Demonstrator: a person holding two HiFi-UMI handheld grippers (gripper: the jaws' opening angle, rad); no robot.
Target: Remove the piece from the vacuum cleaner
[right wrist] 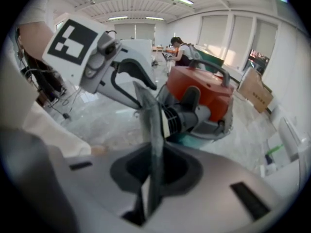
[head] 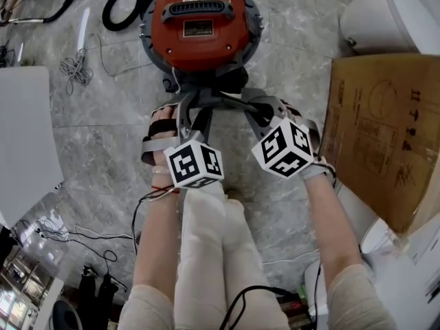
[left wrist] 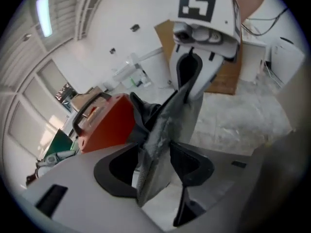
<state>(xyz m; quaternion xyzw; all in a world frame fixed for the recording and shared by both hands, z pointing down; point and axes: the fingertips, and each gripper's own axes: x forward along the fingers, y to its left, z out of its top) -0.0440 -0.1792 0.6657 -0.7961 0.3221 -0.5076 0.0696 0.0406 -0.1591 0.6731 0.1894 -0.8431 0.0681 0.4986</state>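
Closed hand-held gripper (right wrist: pixel 144 97) before red vacuum cleaner (right wrist: pixel 204 89)

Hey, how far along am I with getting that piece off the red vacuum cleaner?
Early on. Done: both claws are down at the black piece on the front of the vacuum cleaner. In hand: nothing yet. The left claw stands open beside it, and the right claw is shut with nothing visible between its jaws. Left: grip the piece and pull it free.

Cardboard box (head: pixel 381 136) at right, coiled white cord (head: pixel 74 69) on the marble floor (head: pixel 103 143).
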